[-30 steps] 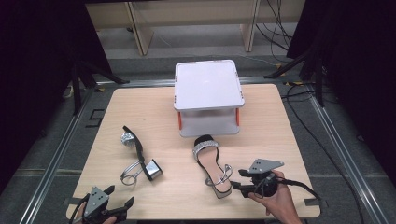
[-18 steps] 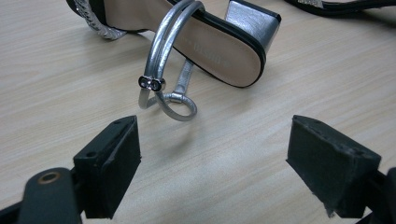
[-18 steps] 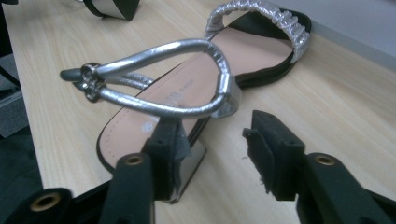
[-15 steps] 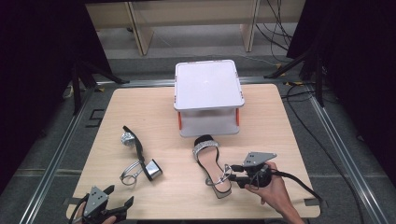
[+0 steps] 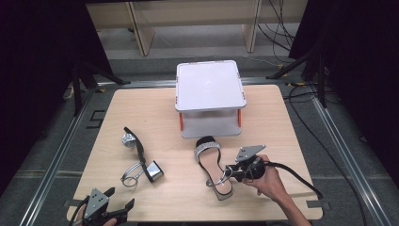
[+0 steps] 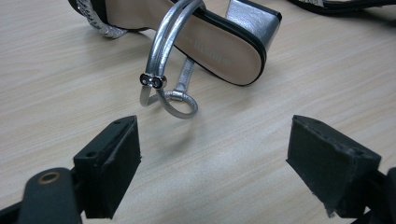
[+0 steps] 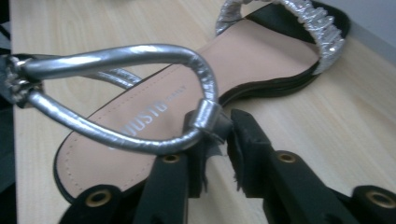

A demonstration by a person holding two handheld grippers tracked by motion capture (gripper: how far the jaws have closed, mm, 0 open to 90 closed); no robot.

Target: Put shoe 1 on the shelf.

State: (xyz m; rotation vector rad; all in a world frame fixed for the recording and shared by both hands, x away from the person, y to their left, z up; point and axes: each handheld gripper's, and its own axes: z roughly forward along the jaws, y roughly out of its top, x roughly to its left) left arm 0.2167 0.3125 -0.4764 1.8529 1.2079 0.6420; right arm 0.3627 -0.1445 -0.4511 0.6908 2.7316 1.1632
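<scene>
Lying upright on its sole at the near right of the table [image 5: 282, 117], the sandal [image 5: 212, 162] runs its long axis far to near, toe band toward the white two-tier stand [image 5: 209, 92] and heel toward the person. The right gripper [image 5: 231, 172] reaches in from the right; its jaws have just been closing and now pinch the silver ankle strap [image 7: 140, 93] where it joins the heel side. Compared with a second ago, this gripper has slid left from clear of the shoe onto the strap. The second sandal [image 5: 141, 157] lies on its side at the near left, unmoved. The left gripper [image 5: 117, 209] sits at the near left edge as before, jaws wide with nothing between them.
</scene>
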